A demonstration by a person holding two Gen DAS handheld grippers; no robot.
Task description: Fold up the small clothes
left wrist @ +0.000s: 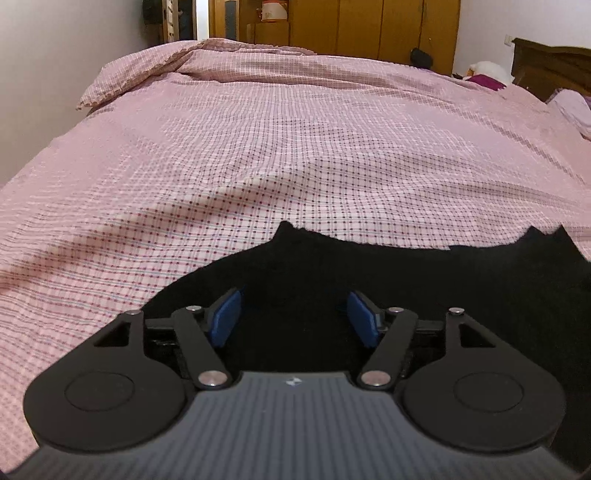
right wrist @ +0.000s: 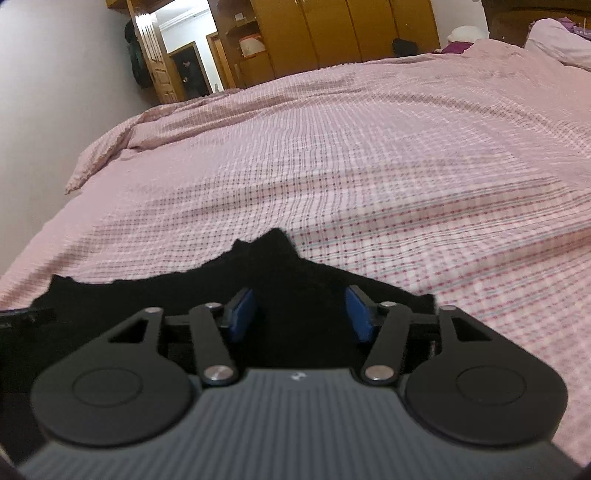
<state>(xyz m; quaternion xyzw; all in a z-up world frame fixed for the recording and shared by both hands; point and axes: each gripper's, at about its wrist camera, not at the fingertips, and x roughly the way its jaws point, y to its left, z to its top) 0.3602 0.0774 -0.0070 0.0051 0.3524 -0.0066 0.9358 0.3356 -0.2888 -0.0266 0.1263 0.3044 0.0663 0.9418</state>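
A black garment [left wrist: 406, 266] lies spread on the pink checked bed cover [left wrist: 295, 147], close under both cameras. My left gripper [left wrist: 293, 299] hovers over the garment's left part. Its blue pads [left wrist: 225, 317] stand wide apart and nothing is pinched between them. In the right wrist view the same black garment [right wrist: 273, 258] shows a peaked, ragged far edge. My right gripper [right wrist: 301, 299] is over it, open, with only flat dark cloth beneath the gap. The near part of the garment is hidden under both gripper bodies.
The bed cover [right wrist: 369, 166] stretches far ahead, with a turned-back edge [left wrist: 129, 77] at the far left. A wooden wardrobe [left wrist: 369, 26] stands behind it. A dark headboard [left wrist: 546, 66] and a pillow [left wrist: 572, 107] are at the right, and a pale wall [left wrist: 55, 55] at the left.
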